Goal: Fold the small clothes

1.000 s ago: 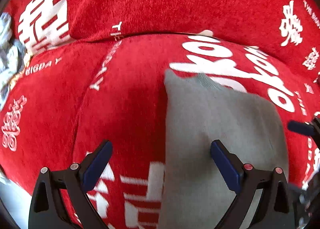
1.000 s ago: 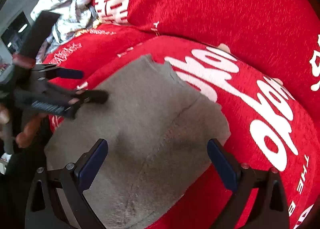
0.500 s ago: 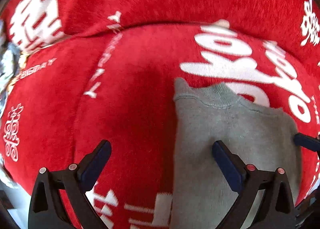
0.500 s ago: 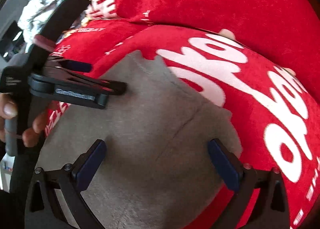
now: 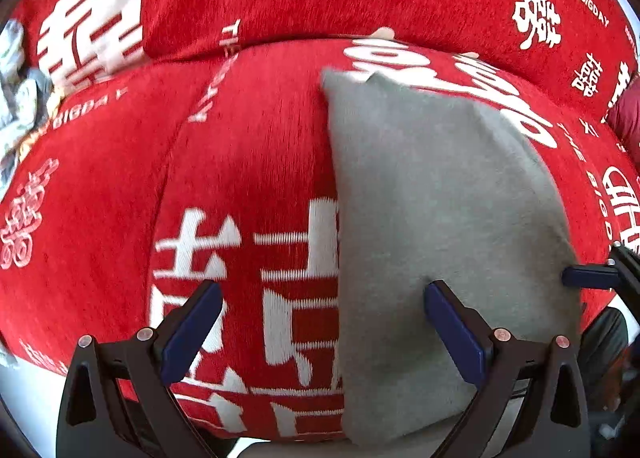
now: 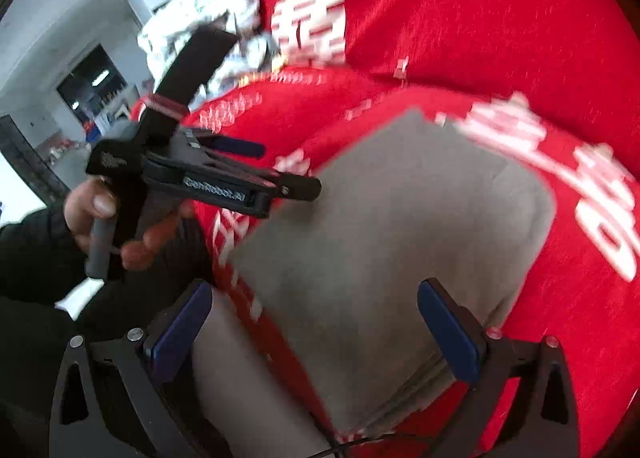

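Since half a second ago, both grippers have drawn back toward the sofa's front edge, bringing more of the grey garment (image 5: pixel 432 193) into view. It lies flat on the red sofa cover (image 5: pixel 248 161), folded into a long panel. Left gripper (image 5: pixel 324 334) hovers with jaws spread wide and empty, one finger above the garment's left edge. Right gripper (image 6: pixel 312 334) is likewise wide apart, holding nothing. A hand (image 6: pixel 100 217) grips the left tool's handle.

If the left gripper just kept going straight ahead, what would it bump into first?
Probably the red cover, near the left edge of the grey garment. The left gripper is open; depth is hard to judge.
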Action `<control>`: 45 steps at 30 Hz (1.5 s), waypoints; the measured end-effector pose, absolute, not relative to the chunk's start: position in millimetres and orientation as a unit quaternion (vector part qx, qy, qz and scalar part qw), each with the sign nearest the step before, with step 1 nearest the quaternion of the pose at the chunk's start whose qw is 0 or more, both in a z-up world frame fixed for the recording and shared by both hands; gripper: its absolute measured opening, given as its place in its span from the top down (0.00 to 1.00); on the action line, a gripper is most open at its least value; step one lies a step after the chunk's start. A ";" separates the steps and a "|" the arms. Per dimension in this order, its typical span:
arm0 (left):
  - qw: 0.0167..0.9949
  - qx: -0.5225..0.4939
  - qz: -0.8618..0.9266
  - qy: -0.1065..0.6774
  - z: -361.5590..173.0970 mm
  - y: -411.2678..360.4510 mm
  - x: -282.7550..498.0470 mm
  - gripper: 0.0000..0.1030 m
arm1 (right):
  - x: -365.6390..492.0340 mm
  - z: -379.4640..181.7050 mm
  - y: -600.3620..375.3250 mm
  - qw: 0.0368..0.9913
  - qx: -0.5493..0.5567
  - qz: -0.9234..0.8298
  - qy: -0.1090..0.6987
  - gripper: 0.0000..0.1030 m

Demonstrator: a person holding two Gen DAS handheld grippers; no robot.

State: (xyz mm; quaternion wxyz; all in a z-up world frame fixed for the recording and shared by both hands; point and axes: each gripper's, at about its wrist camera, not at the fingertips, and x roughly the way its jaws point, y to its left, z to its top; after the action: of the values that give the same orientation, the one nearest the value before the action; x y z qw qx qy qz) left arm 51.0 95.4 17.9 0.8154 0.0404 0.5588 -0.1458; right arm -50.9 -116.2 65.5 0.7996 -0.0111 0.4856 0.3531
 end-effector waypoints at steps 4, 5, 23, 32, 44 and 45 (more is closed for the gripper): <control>0.815 0.012 -0.144 0.562 18.7 99.9 46.8 0.00 | -55.2 45.1 -130.9 0.796 0.004 0.343 0.499 0.01; 0.819 0.019 -0.148 0.554 24.5 97.8 42.3 0.00 | -55.6 47.5 -131.8 0.796 0.007 0.339 0.502 0.01; 0.801 0.111 -0.155 0.567 -2.2 69.4 4.6 0.00 | -81.6 56.7 -123.8 0.806 0.004 0.328 0.493 0.01; 0.797 0.110 -0.157 0.573 -7.8 74.2 3.3 0.00 | -33.1 63.1 -113.8 0.821 -0.131 0.289 0.475 0.01; 0.833 0.071 -0.144 0.530 40.3 88.8 37.4 0.00 | -29.2 51.0 -120.2 0.795 -0.227 0.250 0.504 0.00; 0.834 0.067 -0.131 0.531 38.2 92.3 44.9 0.00 | -31.2 51.6 -120.6 0.796 -0.227 0.246 0.504 0.00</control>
State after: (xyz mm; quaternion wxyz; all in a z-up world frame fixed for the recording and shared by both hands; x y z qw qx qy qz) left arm 44.9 92.3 38.2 0.8342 0.0666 0.5315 -0.1312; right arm -31.2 -120.6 51.6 0.7961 -0.2273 0.5038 0.2465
